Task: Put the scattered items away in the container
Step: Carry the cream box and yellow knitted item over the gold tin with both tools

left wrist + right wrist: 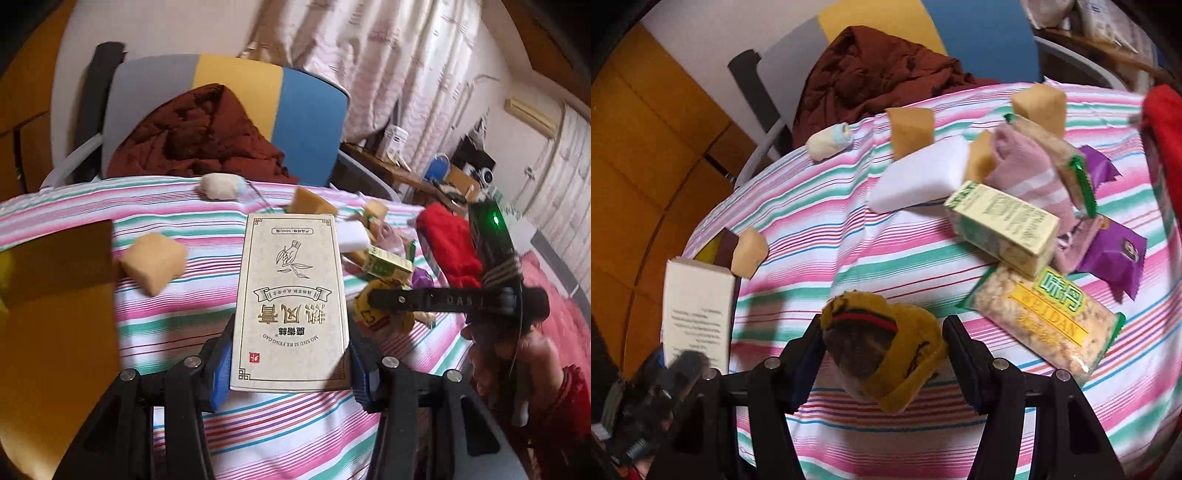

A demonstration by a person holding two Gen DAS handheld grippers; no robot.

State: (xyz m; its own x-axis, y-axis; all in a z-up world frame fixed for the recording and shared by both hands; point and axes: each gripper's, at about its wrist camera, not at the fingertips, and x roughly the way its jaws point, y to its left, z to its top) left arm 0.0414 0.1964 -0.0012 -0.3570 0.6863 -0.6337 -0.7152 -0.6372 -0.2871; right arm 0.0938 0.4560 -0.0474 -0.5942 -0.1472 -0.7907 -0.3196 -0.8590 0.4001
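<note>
The left gripper (290, 363) is clamped on a tall cream carton (291, 299) with gold Chinese lettering and a little hand-and-sprig drawing, printed upside down as its camera sees it. The blue pads squeeze its lower sides and it's held up off the striped tablecloth (192, 295).

The right gripper (882, 354) has its jaws pressed on a rolled mustard-yellow sock (886, 354) with a red and dark band, sitting low over the cloth.

Just past that sock lies a clear snack bag (1045, 321) with a green-yellow label, and a pale green box (1004, 225) resting partly on top of it. Behind those: a pink striped towel (1027, 173), two purple packets (1115, 254), a white foam block (919, 177) and a few tan sponge cubes (910, 127), all piled close together on the right. One more tan cube (750, 251) sits alone near the left table edge, with open cloth in the middle.

Farther back, a small white sock roll (829, 142) lies near the far edge, where a chair (236, 96) with a brown quilted jacket (199, 136) is pushed up tight.
</note>
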